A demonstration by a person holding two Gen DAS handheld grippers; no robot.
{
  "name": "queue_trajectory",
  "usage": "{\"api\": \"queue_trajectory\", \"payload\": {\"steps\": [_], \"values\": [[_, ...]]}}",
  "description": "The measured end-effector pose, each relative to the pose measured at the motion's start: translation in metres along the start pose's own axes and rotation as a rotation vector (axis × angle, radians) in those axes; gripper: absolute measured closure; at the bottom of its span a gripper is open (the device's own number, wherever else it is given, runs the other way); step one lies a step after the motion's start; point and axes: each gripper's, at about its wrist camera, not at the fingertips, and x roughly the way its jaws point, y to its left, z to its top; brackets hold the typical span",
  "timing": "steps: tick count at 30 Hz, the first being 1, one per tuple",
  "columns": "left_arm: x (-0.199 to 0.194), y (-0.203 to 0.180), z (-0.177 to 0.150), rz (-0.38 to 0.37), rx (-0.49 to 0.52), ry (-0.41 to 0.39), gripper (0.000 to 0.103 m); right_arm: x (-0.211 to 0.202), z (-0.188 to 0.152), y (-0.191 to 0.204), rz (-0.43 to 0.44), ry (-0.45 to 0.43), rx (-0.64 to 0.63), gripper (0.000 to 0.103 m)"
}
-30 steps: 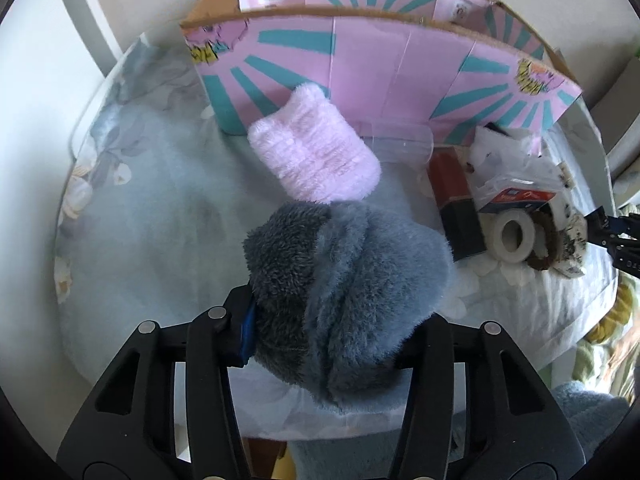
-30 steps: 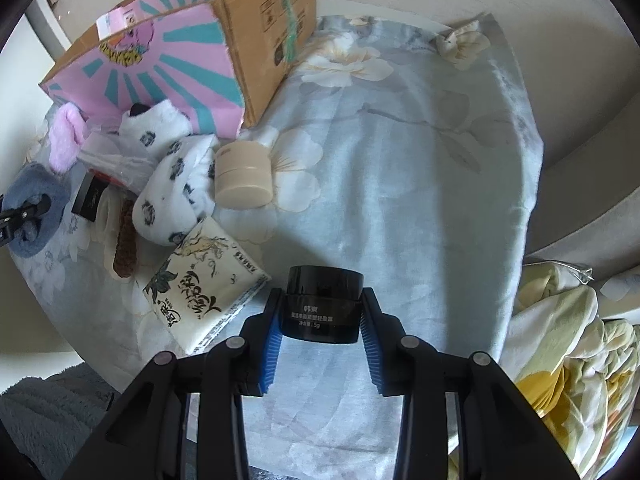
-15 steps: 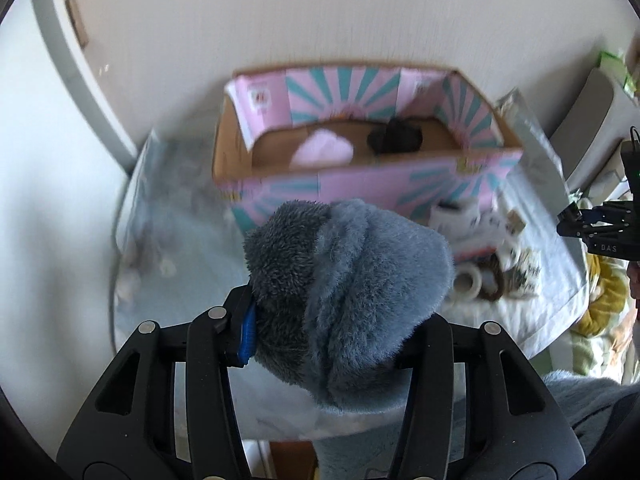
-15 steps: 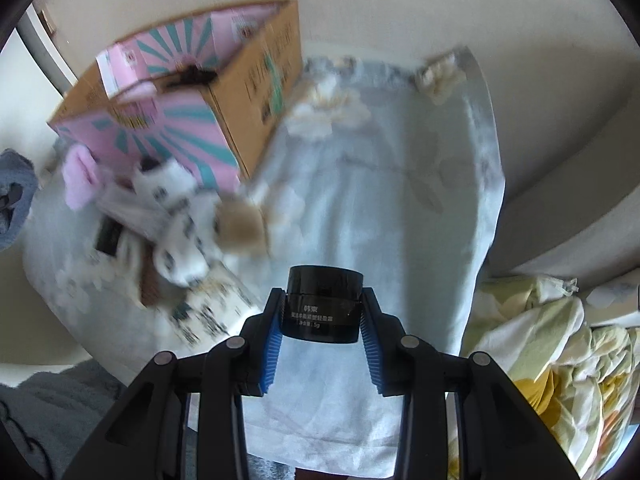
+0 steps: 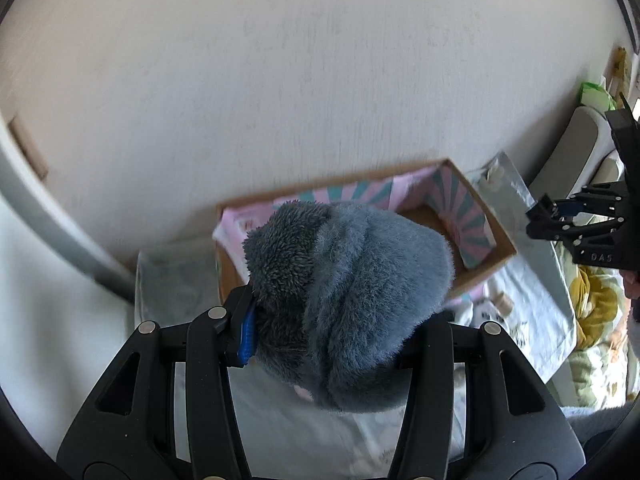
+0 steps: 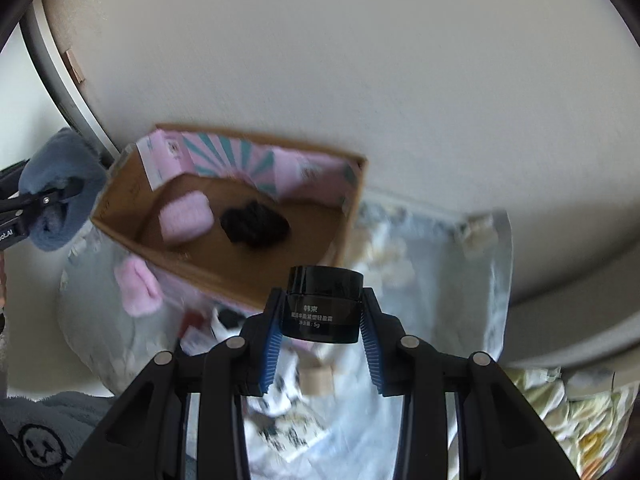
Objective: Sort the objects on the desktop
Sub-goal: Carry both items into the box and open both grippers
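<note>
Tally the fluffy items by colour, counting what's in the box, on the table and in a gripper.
Pink: 2, one in the box, one on the table
Black: 1, in the box
Grey-blue: 1, in the left gripper
Total: 4

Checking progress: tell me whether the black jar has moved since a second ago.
Yes. The black jar, clamped in the right tongs, has risen off the floral cloth toward the cardboard box.

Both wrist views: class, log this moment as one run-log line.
left tongs: shut on grey plush sock | right tongs: shut on black jar | cardboard box: pink sock, black item inside
</note>
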Motion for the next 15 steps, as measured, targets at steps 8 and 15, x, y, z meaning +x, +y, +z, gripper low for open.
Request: {"api": "queue_trajectory", "payload": {"steps": [8, 15], "values": [[0.034, 0.007, 0.026, -0.053, 0.020, 0.046, 0.059, 0.029, 0.033, 0.030, 0.031, 0.050, -0.012, 0.069], [0.067, 0.009, 0.022, -0.079, 0.034, 0.099, 0.059, 0.061, 0.040, 0.047, 0.041, 0.120, -0.009, 0.069]]}}
